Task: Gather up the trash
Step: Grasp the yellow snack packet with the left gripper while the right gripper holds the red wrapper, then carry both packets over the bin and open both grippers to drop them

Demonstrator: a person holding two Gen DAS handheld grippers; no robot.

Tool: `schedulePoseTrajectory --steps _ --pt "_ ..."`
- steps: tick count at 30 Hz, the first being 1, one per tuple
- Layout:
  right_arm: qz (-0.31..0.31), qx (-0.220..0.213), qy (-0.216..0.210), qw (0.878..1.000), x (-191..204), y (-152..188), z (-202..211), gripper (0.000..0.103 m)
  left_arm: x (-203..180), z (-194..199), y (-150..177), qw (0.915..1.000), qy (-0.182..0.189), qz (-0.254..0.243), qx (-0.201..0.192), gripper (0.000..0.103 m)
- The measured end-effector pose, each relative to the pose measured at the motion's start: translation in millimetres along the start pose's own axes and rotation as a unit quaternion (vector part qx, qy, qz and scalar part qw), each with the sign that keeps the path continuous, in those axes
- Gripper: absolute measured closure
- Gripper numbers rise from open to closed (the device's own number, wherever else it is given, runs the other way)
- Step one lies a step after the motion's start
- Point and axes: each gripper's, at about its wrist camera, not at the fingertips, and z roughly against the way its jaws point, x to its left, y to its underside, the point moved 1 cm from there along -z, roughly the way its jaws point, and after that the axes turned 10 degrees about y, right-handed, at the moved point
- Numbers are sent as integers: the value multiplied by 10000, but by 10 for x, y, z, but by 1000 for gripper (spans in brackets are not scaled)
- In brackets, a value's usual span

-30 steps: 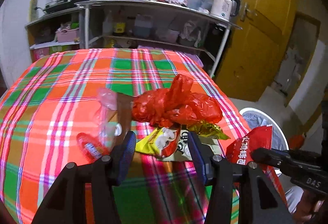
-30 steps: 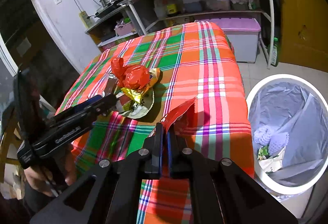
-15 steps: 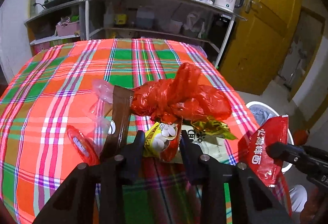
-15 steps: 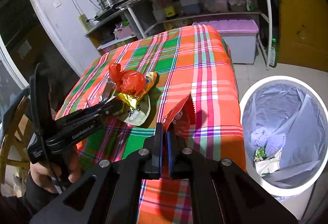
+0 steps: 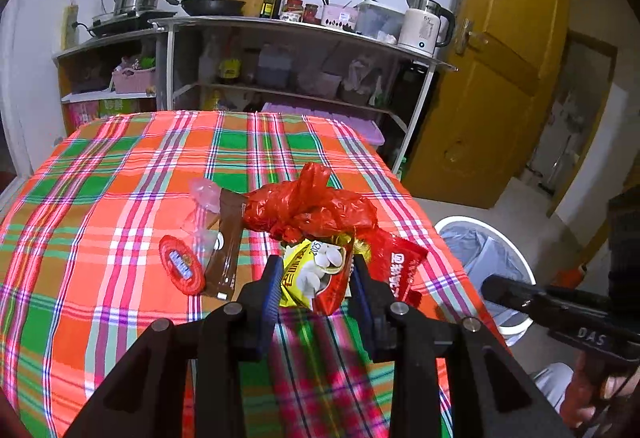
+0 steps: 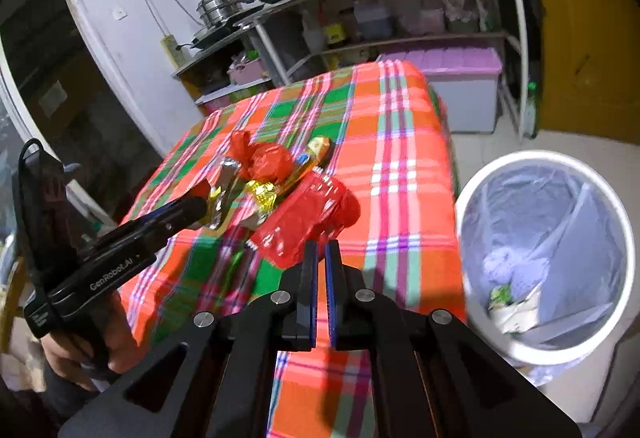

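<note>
Two grippers over the plaid-clothed worktop (image 5: 120,197) — left gripper (image 5: 316,278) clamped on a yellow-and-red snack packet (image 5: 316,274), right gripper (image 6: 321,258) pinching a glossy red foil wrapper (image 6: 308,222).

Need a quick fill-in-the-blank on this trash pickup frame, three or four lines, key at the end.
1. The right tongs are shut on a ____ snack wrapper.
2. The left tongs grip a yellow and red snack packet that shows ____ round candies.
3. The white bin on the floor is lined with a clear ____.
4. The brown sachet lies on a ____ tablecloth.

Missing words: red; white; bag; plaid
</note>
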Motion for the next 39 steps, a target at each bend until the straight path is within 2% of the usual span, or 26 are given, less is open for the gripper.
schedulePoseTrajectory --steps 2,4,6,23,24,25,39 --pt "-42 116 -18 9999 -7 31 -50 95 -6 49 24 10000 4 19 -23 69" --pt "-52 206 -1 9998 -10 55 -113 70 -10 97 55 10000 12 36 -37 69" --pt "-90 298 -30 9995 -6 68 -192 61 -14 128 82 10000 17 41 -41 69" --pt "-261 698 -59 9972 137 -101 -793 61 94 143 193 9999 93 101 -3 69" --pt "-213 645 -17 9977 153 -108 -787 67 100 140 200 9999 97 104 2 69" --pt "-175 632 9 9978 163 -108 -784 81 106 133 203 9999 103 107 10 69" --pt "53 381 201 9991 101 0 -472 90 -58 161 211 9998 187 -6 5 69"
